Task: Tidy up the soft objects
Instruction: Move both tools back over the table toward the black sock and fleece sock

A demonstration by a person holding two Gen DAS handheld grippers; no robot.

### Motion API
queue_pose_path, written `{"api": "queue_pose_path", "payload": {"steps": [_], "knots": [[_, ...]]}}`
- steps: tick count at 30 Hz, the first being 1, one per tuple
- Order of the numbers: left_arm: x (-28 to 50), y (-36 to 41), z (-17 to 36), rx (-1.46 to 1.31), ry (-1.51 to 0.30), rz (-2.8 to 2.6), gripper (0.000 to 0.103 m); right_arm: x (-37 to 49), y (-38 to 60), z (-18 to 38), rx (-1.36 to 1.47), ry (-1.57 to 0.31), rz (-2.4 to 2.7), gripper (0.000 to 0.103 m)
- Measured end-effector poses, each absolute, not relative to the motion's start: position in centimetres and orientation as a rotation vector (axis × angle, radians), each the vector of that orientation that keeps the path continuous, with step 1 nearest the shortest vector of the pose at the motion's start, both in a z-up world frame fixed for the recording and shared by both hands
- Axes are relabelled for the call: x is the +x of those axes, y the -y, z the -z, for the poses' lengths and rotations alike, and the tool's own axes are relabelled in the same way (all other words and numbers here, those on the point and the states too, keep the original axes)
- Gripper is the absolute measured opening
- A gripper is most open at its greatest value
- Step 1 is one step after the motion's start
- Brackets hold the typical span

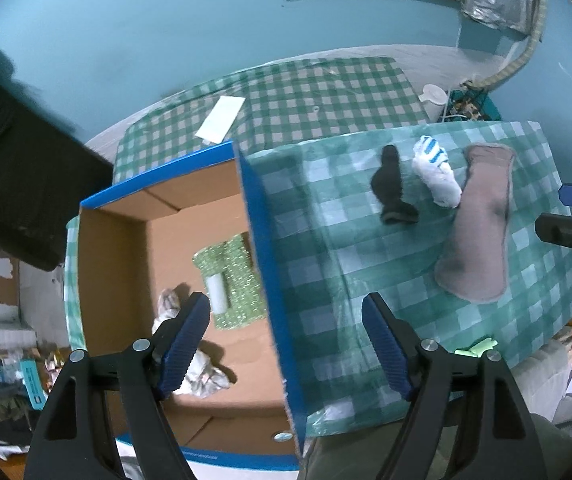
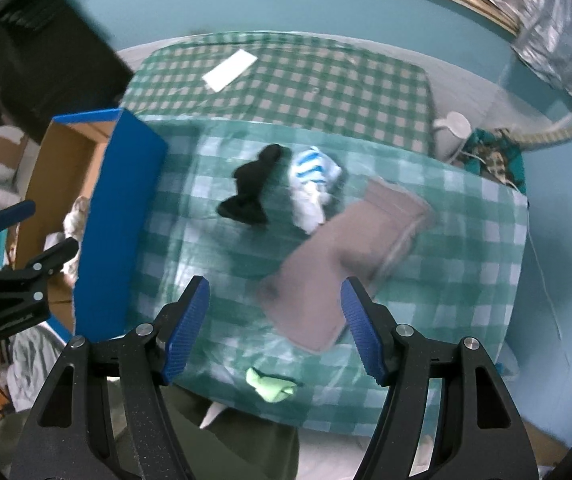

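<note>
A cardboard box with a blue rim (image 1: 262,216) stands at the left of the green checked tablecloth (image 1: 326,264). A green patterned cloth (image 1: 238,280) and a crumpled whitish cloth (image 1: 206,376) lie inside it. On the cloth lie a black sock (image 1: 392,188), a white sock with blue stripes (image 1: 436,172), a long grey-brown cloth (image 1: 478,224) and a small lime-green piece (image 2: 272,388). My left gripper (image 1: 286,312) hangs open above the box's right wall, holding nothing. My right gripper (image 2: 276,292) is open and empty above the near end of the grey-brown cloth (image 2: 346,256).
Behind stands a second surface under a checked cloth (image 1: 306,96) with a white sheet (image 1: 222,118) on it. A dark bulky object (image 1: 18,168) sits at the far left. A white jug (image 1: 434,96) stands at the back right. The person's olive trousers (image 2: 246,432) show at the table's near edge.
</note>
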State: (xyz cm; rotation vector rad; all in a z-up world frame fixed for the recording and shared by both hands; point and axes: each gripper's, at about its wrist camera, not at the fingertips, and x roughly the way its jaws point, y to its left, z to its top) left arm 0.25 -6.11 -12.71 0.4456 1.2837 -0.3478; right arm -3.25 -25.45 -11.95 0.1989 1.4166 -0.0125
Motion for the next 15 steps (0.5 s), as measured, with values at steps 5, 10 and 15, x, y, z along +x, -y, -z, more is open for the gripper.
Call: {"api": "queue_pose_path", "payload": {"steps": [5, 10, 15], "knots": [[0.3, 8.0, 13.2, 0.468, -1.288, 0.381, 0.08, -4.1, 27.2, 12.7, 0.233, -1.422, 0.051, 0.068], [0.7, 9.5, 14.0, 0.484, -1.3, 0.401, 0.08, -5.0, 29.1, 14.2, 0.282, -1.423, 0.083, 0.068], [1.6, 10.7, 15.2, 0.471, -1.33, 0.406, 0.08, -5.6, 31.1, 16.5, 0.366, -1.441, 0.116, 0.068]]}}
